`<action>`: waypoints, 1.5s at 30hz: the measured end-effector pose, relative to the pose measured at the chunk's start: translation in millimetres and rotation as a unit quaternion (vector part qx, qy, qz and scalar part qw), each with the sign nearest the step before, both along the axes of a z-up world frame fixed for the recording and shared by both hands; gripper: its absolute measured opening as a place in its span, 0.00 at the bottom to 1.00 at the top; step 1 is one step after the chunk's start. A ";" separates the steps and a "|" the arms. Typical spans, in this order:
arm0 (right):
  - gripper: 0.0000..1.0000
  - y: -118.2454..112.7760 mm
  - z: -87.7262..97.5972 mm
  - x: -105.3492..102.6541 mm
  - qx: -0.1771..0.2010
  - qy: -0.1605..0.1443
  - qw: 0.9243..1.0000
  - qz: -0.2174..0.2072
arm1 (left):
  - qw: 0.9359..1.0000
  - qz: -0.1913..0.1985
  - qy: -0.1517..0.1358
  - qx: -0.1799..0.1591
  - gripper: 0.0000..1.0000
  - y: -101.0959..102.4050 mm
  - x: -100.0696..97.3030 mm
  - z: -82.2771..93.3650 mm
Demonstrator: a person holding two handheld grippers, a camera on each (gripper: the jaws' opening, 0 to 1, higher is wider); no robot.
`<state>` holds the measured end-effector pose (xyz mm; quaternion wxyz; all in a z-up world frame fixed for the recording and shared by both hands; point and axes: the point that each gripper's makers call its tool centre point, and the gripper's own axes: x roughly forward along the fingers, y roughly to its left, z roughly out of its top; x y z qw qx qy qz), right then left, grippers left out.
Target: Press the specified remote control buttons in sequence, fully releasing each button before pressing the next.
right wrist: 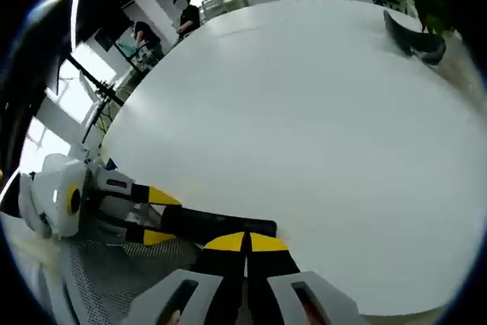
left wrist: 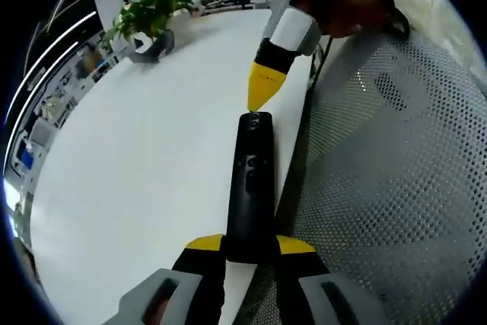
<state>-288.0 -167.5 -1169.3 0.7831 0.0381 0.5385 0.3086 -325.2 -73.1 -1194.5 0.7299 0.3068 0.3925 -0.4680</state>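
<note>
1. black plastic, long and slim: the remote control (left wrist: 251,188) is lying along the near edge of the white table (left wrist: 137,180), one end clamped between the yellow-tipped jaws of the left gripper (left wrist: 249,244), the other end pointing away toward the far side. in the right gripper view the same remote (right wrist: 217,226) is showing as a dark bar at the table's (right wrist: 304,127) near edge, with the left gripper (right wrist: 156,217) holding it from the left.

2. the right gripper (left wrist: 261,97) is coming down onto the far end of the remote with its jaws drawn together into a single yellow point (no gap is showing between them in its own view (right wrist: 245,243), and nothing is held there). the tip is sitting right at the topmost button area; whether it is actually pressing or just touching i cannot tell.

3. judging by this, the step in hand is one press in the sequence, aimed at the button nearest the remote's far end. the buttons lower down, around the middle of the body, are looking untouched for now.

4. the next move is calling for a clean lift of the right tip, fully clear of the button, before sliding along the remote's length to the next target. the left claw needs to be keeping its clamp steady so the remote is not rocking off the edge, where a mesh chair (left wrist: 396,173) is waiting below.

5. a potted plant (left wrist: 148,13) is standing near the far corner, well apart from the work.
</note>
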 end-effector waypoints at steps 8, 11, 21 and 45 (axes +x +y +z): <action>0.00 -6.8 -8.1 4.0 -0.033 -0.017 0.999 0.014 | 1.000 0.002 0.004 -0.010 0.23 0.8 0.3 0.7; 0.00 -5.3 -9.1 3.0 -0.019 -0.004 1.000 0.009 | 1.000 0.007 0.011 -0.022 0.23 0.8 1.0 1.4; 0.00 -5.4 -12.0 8.7 -0.006 -0.004 1.000 -0.005 | 0.999 0.008 0.014 -0.032 0.24 -1.2 1.5 1.4; 0.00 -6.6 -10.7 10.0 0.040 0.028 0.997 -0.058 | 0.999 0.002 0.004 -0.034 0.24 -3.1 4.1 0.9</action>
